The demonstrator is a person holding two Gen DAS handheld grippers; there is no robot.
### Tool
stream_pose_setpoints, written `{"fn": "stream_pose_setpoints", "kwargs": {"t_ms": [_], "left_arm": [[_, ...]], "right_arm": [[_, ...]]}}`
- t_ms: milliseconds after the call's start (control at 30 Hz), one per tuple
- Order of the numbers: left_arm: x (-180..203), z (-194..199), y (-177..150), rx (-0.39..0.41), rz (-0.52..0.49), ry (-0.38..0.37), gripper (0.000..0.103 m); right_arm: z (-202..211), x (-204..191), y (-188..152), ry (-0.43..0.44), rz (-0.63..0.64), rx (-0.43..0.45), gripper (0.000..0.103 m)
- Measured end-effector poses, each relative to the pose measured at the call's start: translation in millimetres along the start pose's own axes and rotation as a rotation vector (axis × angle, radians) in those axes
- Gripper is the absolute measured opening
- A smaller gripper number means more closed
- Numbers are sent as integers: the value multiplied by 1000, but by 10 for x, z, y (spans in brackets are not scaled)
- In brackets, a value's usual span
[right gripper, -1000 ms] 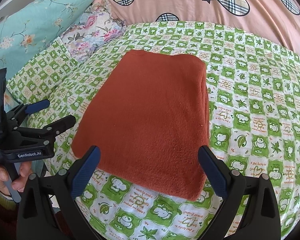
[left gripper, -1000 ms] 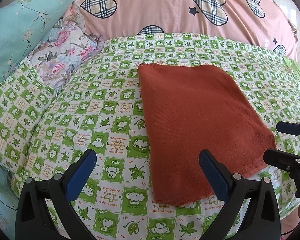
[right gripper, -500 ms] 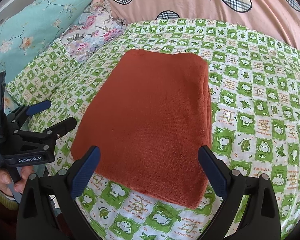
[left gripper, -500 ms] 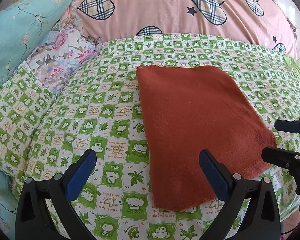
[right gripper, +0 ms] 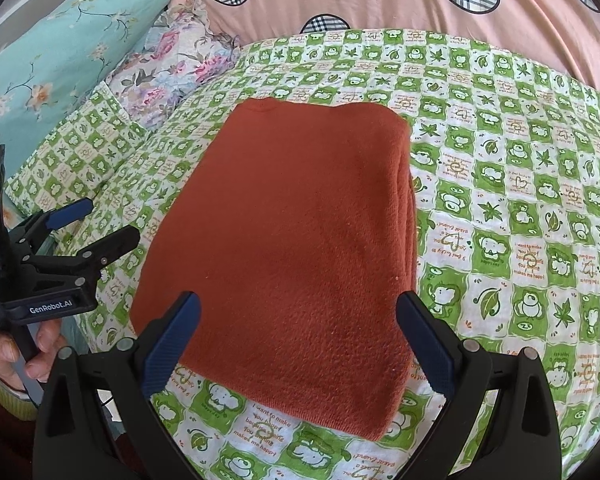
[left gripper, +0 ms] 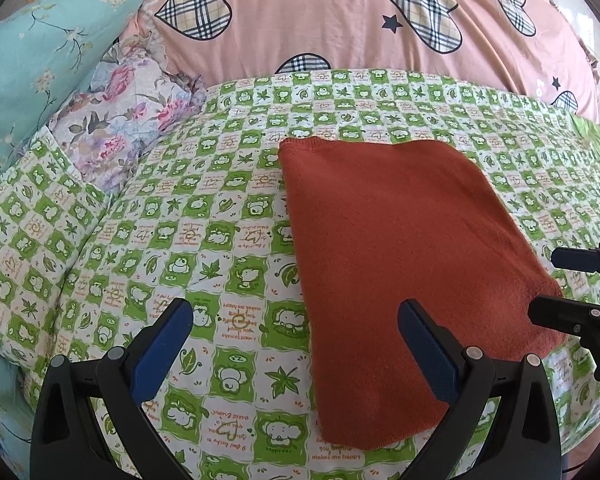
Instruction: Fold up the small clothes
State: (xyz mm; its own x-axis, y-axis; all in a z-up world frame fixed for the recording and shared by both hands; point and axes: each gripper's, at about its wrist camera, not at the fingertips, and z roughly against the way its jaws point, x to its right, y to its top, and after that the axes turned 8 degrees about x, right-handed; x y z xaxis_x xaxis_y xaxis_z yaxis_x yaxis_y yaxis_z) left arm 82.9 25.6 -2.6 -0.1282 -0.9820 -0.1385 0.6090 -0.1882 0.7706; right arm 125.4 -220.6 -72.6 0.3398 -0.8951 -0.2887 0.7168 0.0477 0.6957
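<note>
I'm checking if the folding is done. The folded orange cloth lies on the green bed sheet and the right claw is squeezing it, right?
Not quite. The right claw is open and holds nothing; its fingers sit apart above the cloth, as the right wrist view shows. The rest is right: the cloth lies folded on the green sheet.

One folded rust-red knitted garment point(left gripper: 400, 264) lies on the bed, the only piece of clothing in view. One green-and-white checked sheet printed with cartoon animals and leaves point(left gripper: 204, 240) covers the bed. One pink quilt with plaid hearts and small dark stars point(left gripper: 340, 28) is at the far side. Two pillows can be counted: one turquoise floral pillow point(left gripper: 32, 64) and one pale floral pillow with pink and purple blooms point(left gripper: 128, 112). Two sets of black tongs with blue pads: the left tongs point(left gripper: 296, 348) and the right tongs point(right gripper: 300, 336).
</note>
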Motion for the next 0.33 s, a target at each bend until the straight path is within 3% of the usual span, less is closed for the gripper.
{"fn": "stream_pose_setpoints", "kwargs": {"t_ms": [333], "left_arm": [[-1,-32,-10,-15,4,12,102]], "right_arm": [[-33,32,31,2,-8,-3,98]]}}
